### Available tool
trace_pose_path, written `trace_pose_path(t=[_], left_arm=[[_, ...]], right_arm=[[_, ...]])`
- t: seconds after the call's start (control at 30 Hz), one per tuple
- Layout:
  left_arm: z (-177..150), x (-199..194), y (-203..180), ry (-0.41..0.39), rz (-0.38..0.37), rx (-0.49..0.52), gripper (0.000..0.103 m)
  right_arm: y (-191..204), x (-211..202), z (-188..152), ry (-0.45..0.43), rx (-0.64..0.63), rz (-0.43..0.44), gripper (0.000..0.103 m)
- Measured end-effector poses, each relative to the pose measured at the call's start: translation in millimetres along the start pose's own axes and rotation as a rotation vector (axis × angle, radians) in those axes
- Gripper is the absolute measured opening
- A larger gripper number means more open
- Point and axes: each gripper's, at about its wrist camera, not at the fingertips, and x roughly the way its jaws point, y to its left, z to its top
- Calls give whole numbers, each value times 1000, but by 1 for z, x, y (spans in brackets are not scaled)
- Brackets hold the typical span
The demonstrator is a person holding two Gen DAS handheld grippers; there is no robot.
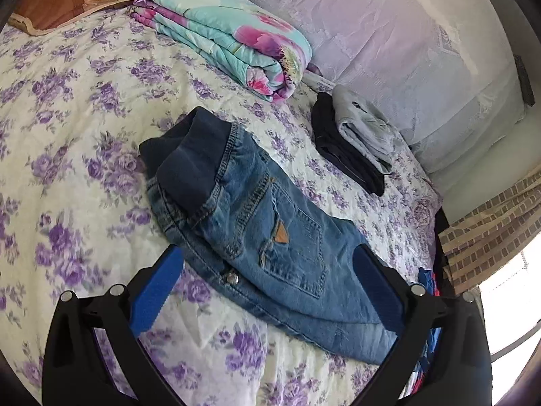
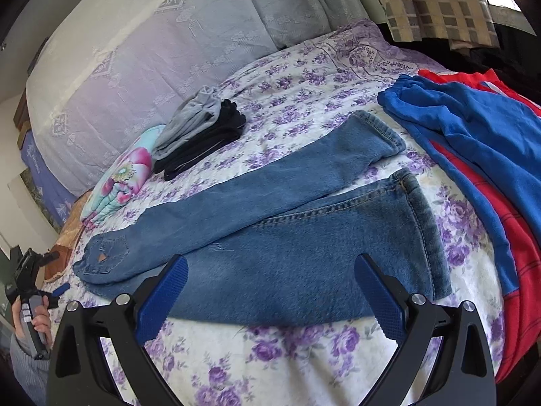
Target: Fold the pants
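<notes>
The jeans [image 2: 270,237] lie flat on the purple-flowered bedspread [image 2: 287,355], waist to the left and both legs running right, the hems slightly parted near the bed's right side. In the left wrist view, the left gripper [image 1: 267,287] hovers with its blue pads spread wide over the seat and back pocket, holding nothing; the dark ribbed waistband [image 1: 189,165] is rumpled, with bare bedspread open to its left. Beyond sit a folded floral quilt [image 1: 230,37] and a small stack of folded grey and black clothes [image 1: 355,135], well apart from the jeans. In the right wrist view, the right gripper [image 2: 270,297] also stands wide and empty, above the near leg's lower edge. Blue and red garments [image 2: 473,142] crowd the right edge, just beside the hems.
</notes>
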Motion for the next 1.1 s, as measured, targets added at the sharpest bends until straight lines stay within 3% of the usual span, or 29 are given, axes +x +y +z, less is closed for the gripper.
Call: trace_pose_path(t=[0.07, 0.17, 0.33, 0.4, 0.5, 0.57, 0.6, 0.63, 0.67, 0.77, 0.83, 0.93, 1.03, 1.1], left_arm=[[10, 11, 2, 17, 3, -22, 97], [16, 26, 4, 46, 42, -40, 82], [24, 26, -1, 18, 75, 15, 26], [24, 23, 3, 4, 61, 6, 18], [20, 23, 10, 13, 39, 0, 18], [14, 25, 18, 26, 19, -35, 37], [11, 29, 21, 42, 19, -57, 61], [9, 34, 24, 50, 6, -71, 62], [8, 38, 23, 52, 17, -67, 62], [18, 44, 11, 30, 49, -23, 27], [27, 43, 1, 18, 40, -7, 18], [35, 31, -13, -15, 11, 25, 15], [48, 19, -23, -19, -60, -6, 15], [64, 24, -35, -18, -61, -5, 15]], right_arm=[[-3, 1, 6, -12, 5, -10, 99], [-12, 6, 17, -18, 35, -12, 99], [-34, 24, 31, 22, 126, 24, 99], [-45, 35, 36, 60, 192, 66, 99], [-58, 47, 42, 99, 255, 95, 99], [-64, 53, 47, 111, 282, 111, 99], [-65, 55, 50, 115, 292, 117, 99], [-67, 58, 54, 118, 302, 123, 99], [-69, 60, 61, 117, 313, 131, 99], [-68, 59, 75, 96, 319, 130, 99], [-64, 59, 77, 93, 288, 118, 99], [-63, 71, 76, 125, 266, 72, 99], [-70, 74, 75, 130, 296, 80, 99], [-71, 75, 79, 126, 293, 75, 99]])
